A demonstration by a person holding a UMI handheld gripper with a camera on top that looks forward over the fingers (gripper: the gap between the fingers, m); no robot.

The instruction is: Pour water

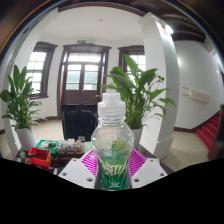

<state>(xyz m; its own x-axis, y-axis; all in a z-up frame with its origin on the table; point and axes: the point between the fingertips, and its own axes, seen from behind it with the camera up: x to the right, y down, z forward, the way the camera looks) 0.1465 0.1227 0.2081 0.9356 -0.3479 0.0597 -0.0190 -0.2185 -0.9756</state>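
Note:
A clear plastic bottle (112,145) with a white cap and a green label stands upright between my gripper's fingers. Both magenta pads (91,160) press against its sides, so the gripper (112,165) is shut on the bottle. The bottle is lifted above the table, and its base is hidden below the fingers. No cup or other vessel for the water shows in the gripper view.
A low table (55,152) to the left carries red and dark items. Potted plants stand at the left (20,100) and behind the bottle (145,95). A dark door (82,75) with windows lies far back. A white pillar (160,70) rises at the right.

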